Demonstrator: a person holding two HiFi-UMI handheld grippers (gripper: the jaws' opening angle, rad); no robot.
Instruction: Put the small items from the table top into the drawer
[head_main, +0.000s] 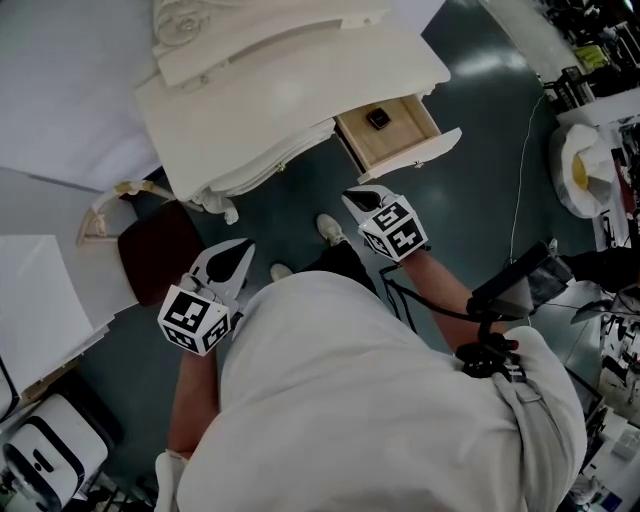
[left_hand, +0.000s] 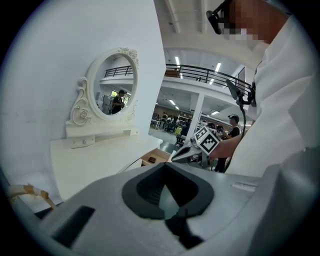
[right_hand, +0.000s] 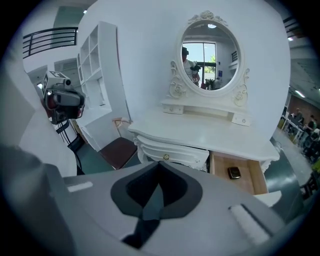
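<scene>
Left claw (head_main: 240, 252) and right claw (head_main: 360, 197) are closed, empty; small dark squarish item (head_main: 378, 118) lies in drawer (head_main: 405, 140).

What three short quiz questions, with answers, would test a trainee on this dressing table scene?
1. Where does the small dark item lie? A on the table top; B in the open drawer; C on the chair seat.
2. True or false: the right gripper holds an item.
3. Fill in: the dressing table carries an oval ____.
Key: 1 B; 2 false; 3 mirror.
</scene>
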